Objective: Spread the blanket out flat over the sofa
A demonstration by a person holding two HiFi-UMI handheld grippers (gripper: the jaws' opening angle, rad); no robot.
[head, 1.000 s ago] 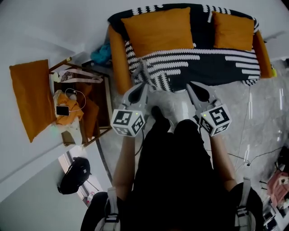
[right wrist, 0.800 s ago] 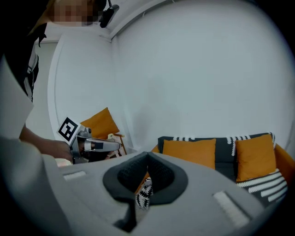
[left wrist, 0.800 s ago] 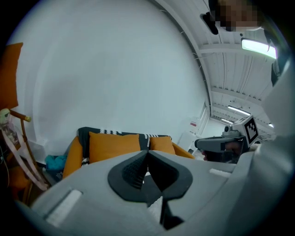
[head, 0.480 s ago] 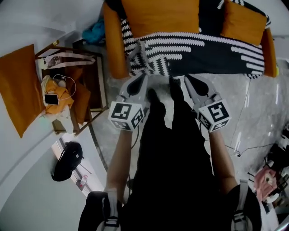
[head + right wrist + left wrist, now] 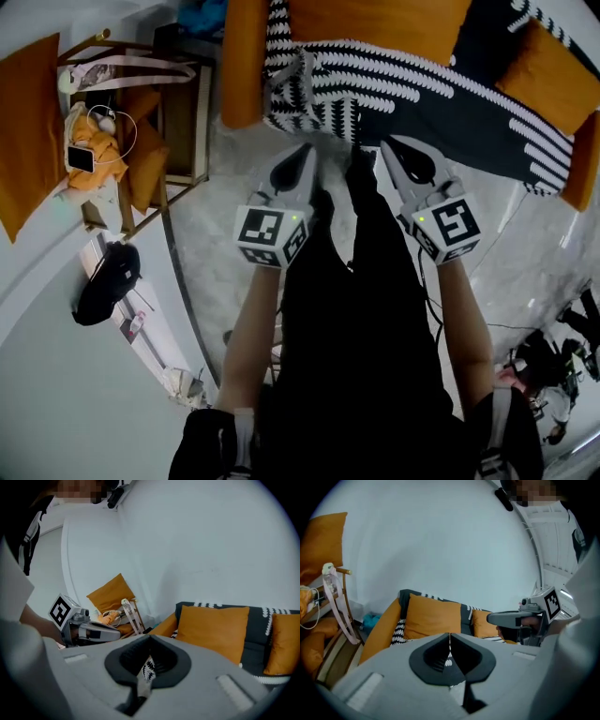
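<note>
A pale marbled floor (image 5: 202,234) runs up to an orange sofa (image 5: 242,75) at the top of the head view. A black blanket with white knitted stripes (image 5: 412,89) covers the sofa's seat and back. It is rumpled, not flat. Near the sofa arm beside a wooden stand, the blanket bunches into a ridge and hangs over the seat's front edge.

The person, in black clothing (image 5: 366,356), stands at that front edge with both forearms stretched forward. A large orange cushion (image 5: 375,19) and a second orange cushion (image 5: 553,80) lean on the sofa back, on top of the blanket. A third orange cushion (image 5: 28,122) rests against the wall past the wooden stand (image 5: 183,122). A black bag (image 5: 106,281) lies on the floor.

The left gripper (image 5: 306,150) has its tips at the blanket's hanging edge. Its jaws are together, with a sliver of the black-and-white pattern pinched in the slit. The right gripper (image 5: 386,145) is alongside it, jaws clamped on a fold of the same blanket. A phone (image 5: 79,157) lies on the stand.
</note>
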